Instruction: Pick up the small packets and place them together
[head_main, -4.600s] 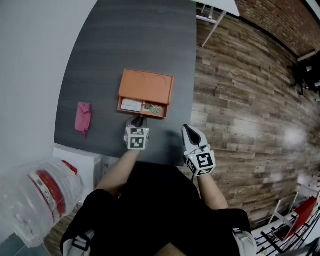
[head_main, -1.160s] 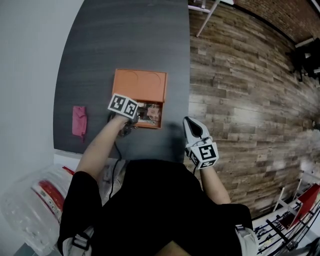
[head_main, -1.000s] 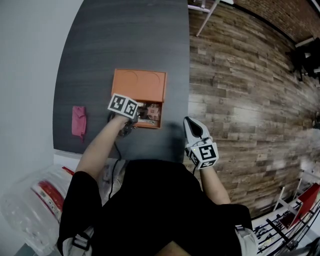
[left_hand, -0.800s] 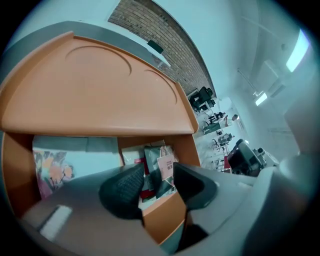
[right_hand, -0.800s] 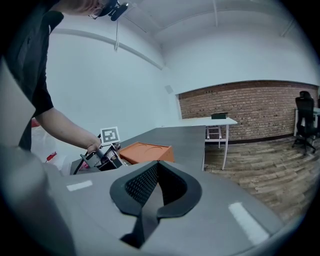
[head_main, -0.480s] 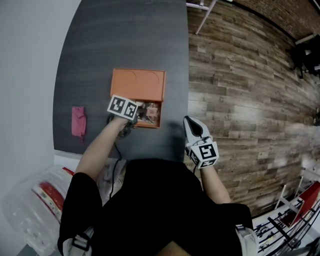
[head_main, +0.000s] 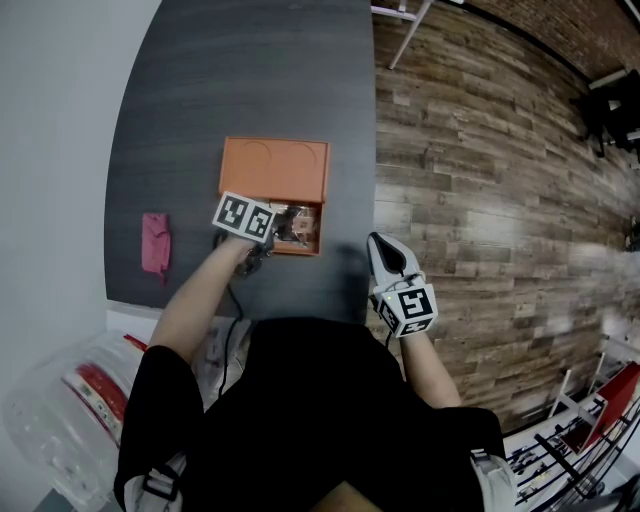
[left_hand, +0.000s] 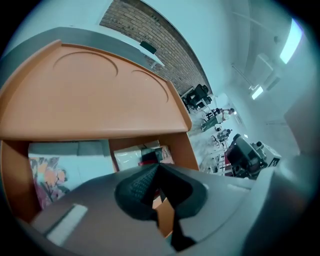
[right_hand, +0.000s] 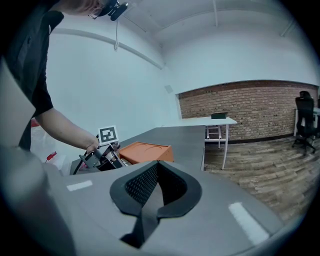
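Left gripper (left_hand: 159, 166) has just closed its jaws, with nothing visible between them. Three packets (left_hand: 127, 157) lie just past its tips in one tray (left_hand: 90, 100). Right gripper (right_hand: 157, 165) sits closed, empty, well apart.

The orange tray (head_main: 275, 170) looks like smooth, matt plastic. The small packets (left_hand: 131, 157) in it have glossy film wrappers. The table (head_main: 250, 80) is matt, dark-grey wood grain. At right, the floor (head_main: 480, 200) is wood planks with a slight sheen. At left, the pink rag (head_main: 154, 243) is cloth.
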